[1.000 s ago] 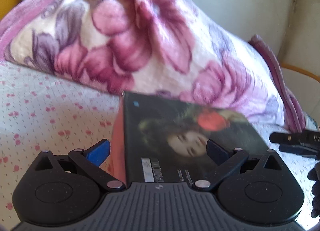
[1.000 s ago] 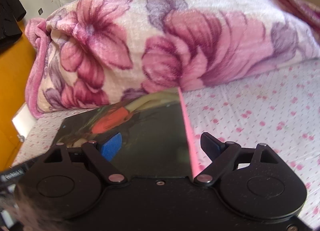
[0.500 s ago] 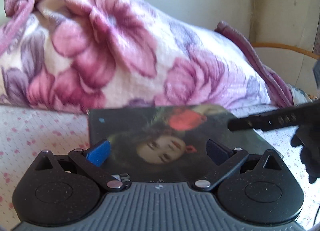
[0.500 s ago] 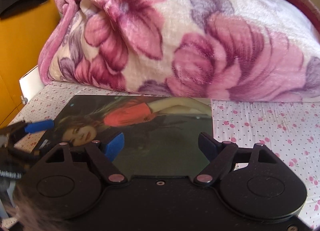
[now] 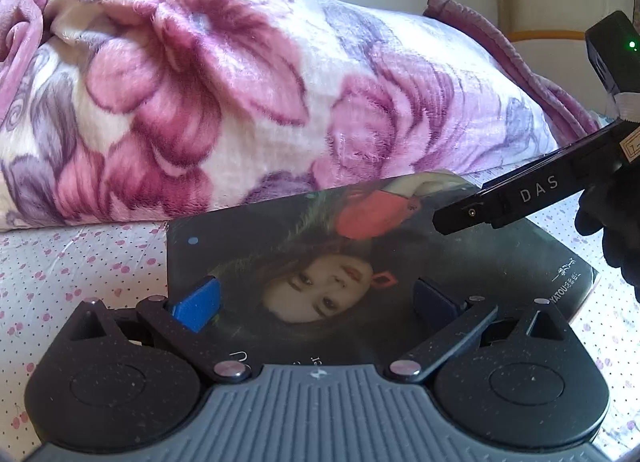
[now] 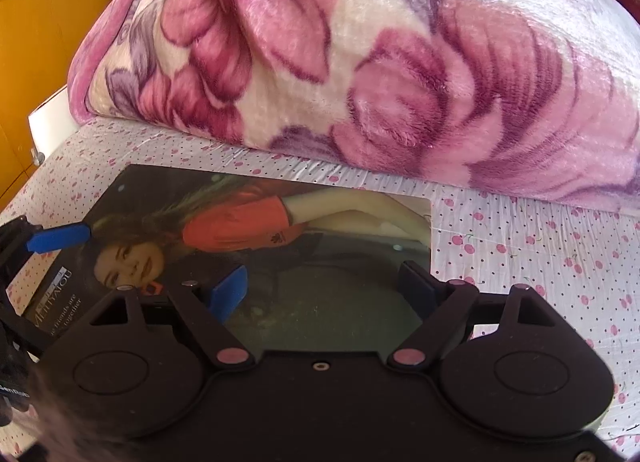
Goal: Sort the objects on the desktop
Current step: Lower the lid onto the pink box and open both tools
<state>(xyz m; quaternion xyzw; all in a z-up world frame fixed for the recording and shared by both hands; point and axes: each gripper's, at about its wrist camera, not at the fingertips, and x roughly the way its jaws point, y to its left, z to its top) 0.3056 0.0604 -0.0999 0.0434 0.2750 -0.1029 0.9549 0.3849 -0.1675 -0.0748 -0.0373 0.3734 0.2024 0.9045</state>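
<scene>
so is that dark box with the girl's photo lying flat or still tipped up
Lying flat. The box rests photo-side up on the dotted sheet, and both views show its whole top face in front of the floral blanket.

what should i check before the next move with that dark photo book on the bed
1. Book lying flat on the dotted sheet: ok, cover up.
2. Left gripper open: ok, fingers wide apart above the cover.
3. Right gripper open: ok, fingers spread over the lower part of the cover.
4. Either gripper gripping the book: not ok, neither is closed on it.
5. Grippers apart from each other: cannot tell; the right one's body reaches over the book's far corner in the left wrist view.
6. Gap to the floral blanket: ok at the book's left far corner, cannot tell at its right one.
</scene>
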